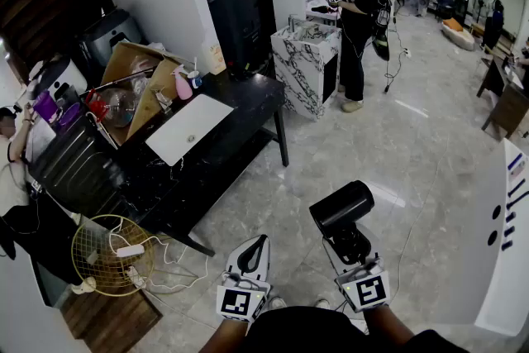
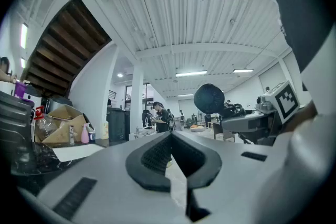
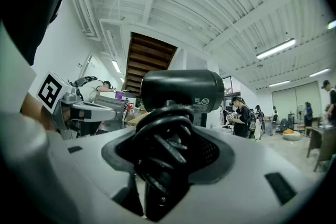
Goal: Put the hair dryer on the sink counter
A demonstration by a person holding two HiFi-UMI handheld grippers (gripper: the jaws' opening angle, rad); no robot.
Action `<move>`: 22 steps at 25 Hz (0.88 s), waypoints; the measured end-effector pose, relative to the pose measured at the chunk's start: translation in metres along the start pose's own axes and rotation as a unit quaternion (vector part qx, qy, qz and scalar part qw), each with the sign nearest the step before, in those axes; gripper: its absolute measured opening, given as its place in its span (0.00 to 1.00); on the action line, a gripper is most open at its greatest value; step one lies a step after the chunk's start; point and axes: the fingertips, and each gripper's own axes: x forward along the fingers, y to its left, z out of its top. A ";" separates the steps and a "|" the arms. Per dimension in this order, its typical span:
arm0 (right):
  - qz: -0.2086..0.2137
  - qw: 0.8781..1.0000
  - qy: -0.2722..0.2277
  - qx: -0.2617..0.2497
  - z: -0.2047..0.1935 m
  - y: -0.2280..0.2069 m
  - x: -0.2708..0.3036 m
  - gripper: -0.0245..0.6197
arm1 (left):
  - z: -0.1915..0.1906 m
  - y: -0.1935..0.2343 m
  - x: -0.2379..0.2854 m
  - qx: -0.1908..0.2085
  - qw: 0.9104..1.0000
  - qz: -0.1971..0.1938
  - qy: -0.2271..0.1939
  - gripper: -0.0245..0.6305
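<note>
A black hair dryer [image 1: 341, 207] [image 3: 181, 91] is held above the floor, its barrel lying crosswise on top and its cord coiled round the handle. My right gripper [image 1: 351, 248] [image 3: 168, 149] is shut on that cord-wrapped handle. To its left, my left gripper [image 1: 252, 250] [image 2: 170, 136] is shut with nothing in it, its tips meeting. A marble-patterned sink counter [image 1: 307, 55] stands far ahead across the floor, beside a white pillar.
A black table [image 1: 248, 107] on the left carries a white board [image 1: 188, 128], a cardboard box [image 1: 140, 74] and a pink bottle [image 1: 183, 84]. A yellow wire fan guard [image 1: 111, 255] lies on the floor near it. A person [image 1: 357, 21] stands by the sink counter. A white panel [image 1: 506, 244] lies at the right.
</note>
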 end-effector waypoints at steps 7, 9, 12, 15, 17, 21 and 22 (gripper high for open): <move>0.002 1.000 -0.002 -0.008 0.002 0.013 0.013 0.43 | -0.007 0.015 -0.005 -0.017 1.000 -0.004 0.007 0.03; 0.003 1.000 -0.002 -0.011 0.004 0.017 0.017 0.43 | -0.006 0.019 -0.007 -0.014 1.000 -0.005 0.009 0.03; 0.007 1.000 -0.001 0.000 0.007 0.025 0.022 0.43 | -0.006 0.025 -0.011 -0.014 1.000 -0.009 0.009 0.03; 0.008 1.000 0.004 0.027 0.009 0.032 0.028 0.43 | -0.007 0.030 -0.015 -0.014 1.000 -0.015 0.011 0.03; 0.007 0.999 0.002 0.047 0.009 0.036 0.035 0.43 | -0.010 0.037 -0.017 -0.015 1.000 -0.017 0.012 0.03; 0.003 0.999 0.003 0.049 0.009 0.044 0.042 0.43 | -0.012 0.053 -0.025 -0.019 1.000 -0.019 0.007 0.03; 0.001 0.999 0.001 0.047 0.009 0.045 0.043 0.43 | -0.012 0.056 -0.026 -0.021 1.000 -0.020 0.008 0.03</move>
